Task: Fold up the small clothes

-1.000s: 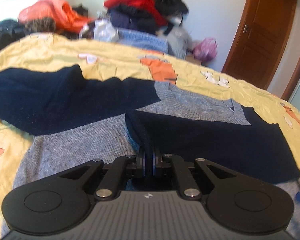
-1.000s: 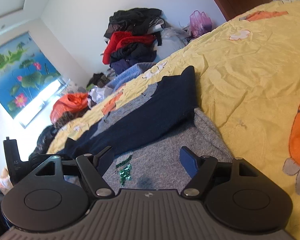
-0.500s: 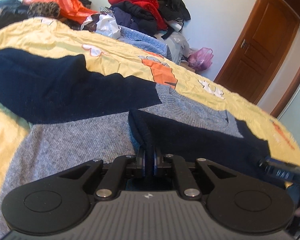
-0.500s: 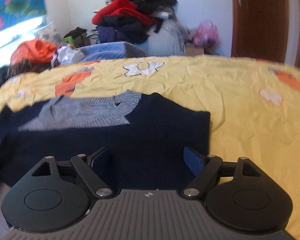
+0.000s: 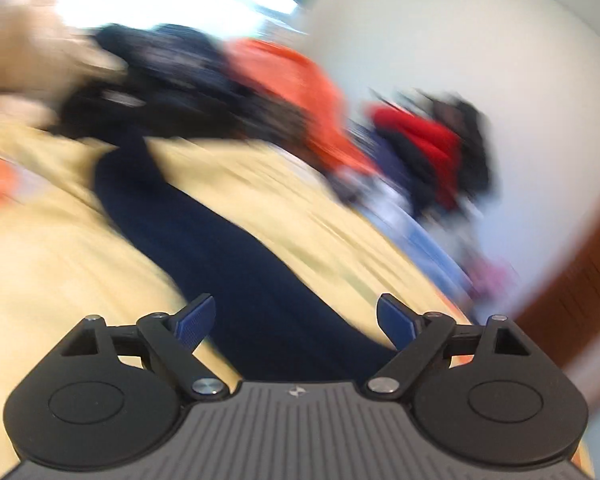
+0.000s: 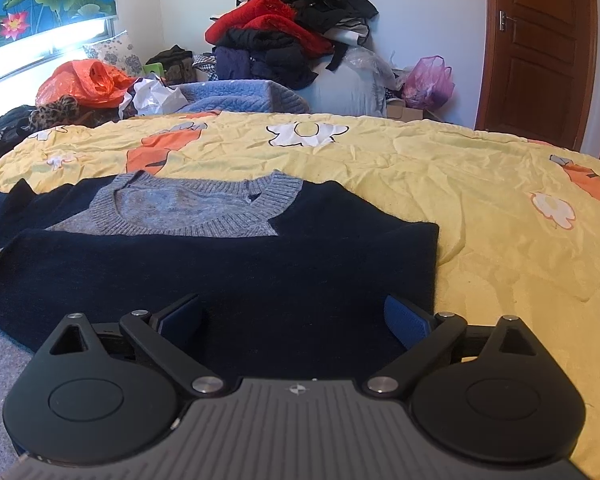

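A bed covered by a crumpled yellow quilt [image 6: 440, 168] printed with orange and white shapes serves as the work surface, seen from low over the cloth.

Nearest in the right wrist view, the right gripper [image 6: 296, 320] is held with its jaws spread wide; they have just been opening further, and nothing is pinched, though the cloth lies directly under the gap. Immediately ahead lies the navy and grey knitted sweater [image 6: 228, 264], spread flat on the quilt with one navy sleeve folded across the chest below the grey ribbed neckline [image 6: 204, 208]. The folded band runs crosswise to the line of the jaws, its squared outer edge lying just right of the gripper.

In the heavily blurred left wrist view, the left gripper [image 5: 294, 320] is likewise seen with its jaws well apart, having just sprung open, and no cloth is pressed between the pads. A long navy sleeve [image 5: 204, 232] stretches away from between the jaws, its long axis running roughly forward and to the left across the quilt.

The other sleeve is judged to be the next part to fold, and the left gripper is the nearer to it, with the sleeve lengthwise ahead.

Farthest off, a pile of red and black clothes [image 6: 292, 28] is stacked against the wall, beside a brown wooden door [image 6: 536, 48].
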A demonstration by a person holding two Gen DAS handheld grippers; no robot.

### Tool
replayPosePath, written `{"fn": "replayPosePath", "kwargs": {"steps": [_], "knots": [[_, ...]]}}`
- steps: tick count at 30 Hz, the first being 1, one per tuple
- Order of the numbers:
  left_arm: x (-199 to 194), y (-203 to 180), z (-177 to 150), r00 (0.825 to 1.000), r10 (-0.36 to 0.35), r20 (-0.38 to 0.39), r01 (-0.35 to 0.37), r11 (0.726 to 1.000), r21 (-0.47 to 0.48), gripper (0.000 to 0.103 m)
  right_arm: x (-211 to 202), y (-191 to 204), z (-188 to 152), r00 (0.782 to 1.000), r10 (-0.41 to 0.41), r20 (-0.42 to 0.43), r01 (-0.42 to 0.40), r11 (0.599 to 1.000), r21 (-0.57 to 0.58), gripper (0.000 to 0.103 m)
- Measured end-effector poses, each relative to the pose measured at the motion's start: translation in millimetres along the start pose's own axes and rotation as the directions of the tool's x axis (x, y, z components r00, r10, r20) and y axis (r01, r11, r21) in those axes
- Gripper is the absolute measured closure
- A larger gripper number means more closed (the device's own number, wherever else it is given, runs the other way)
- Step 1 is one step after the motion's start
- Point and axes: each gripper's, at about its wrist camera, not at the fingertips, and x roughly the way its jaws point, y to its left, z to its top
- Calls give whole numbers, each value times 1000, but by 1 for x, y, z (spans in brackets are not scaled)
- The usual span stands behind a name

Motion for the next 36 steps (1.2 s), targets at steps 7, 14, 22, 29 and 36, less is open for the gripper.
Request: {"fn": "replayPosePath", "kwargs": {"steps": [7,14,22,29,36], "knots": [[60,112,65,990,132,-57,-143,936,-321,16,1,1,0,1000,-6,-1,6,1000,-5,4],[94,128,70,995,94,-46,-104,940,-326,19,1,1,0,1000,-6,-2,6,1000,-6,3],[117,130,76,971,222,-83,-237,933,-272,92,2,1,1,1000,-2,-3,2,1000,-3,1],[102,89,84,953,301,-37,-303,947,-106,99,2,1,1,1000,3,-2,-3,1000,3,1],[29,-68,35,994,13,106,-43,956,290,101,2,-1,1,1000,13,2,-13,1000,15,0]]}}
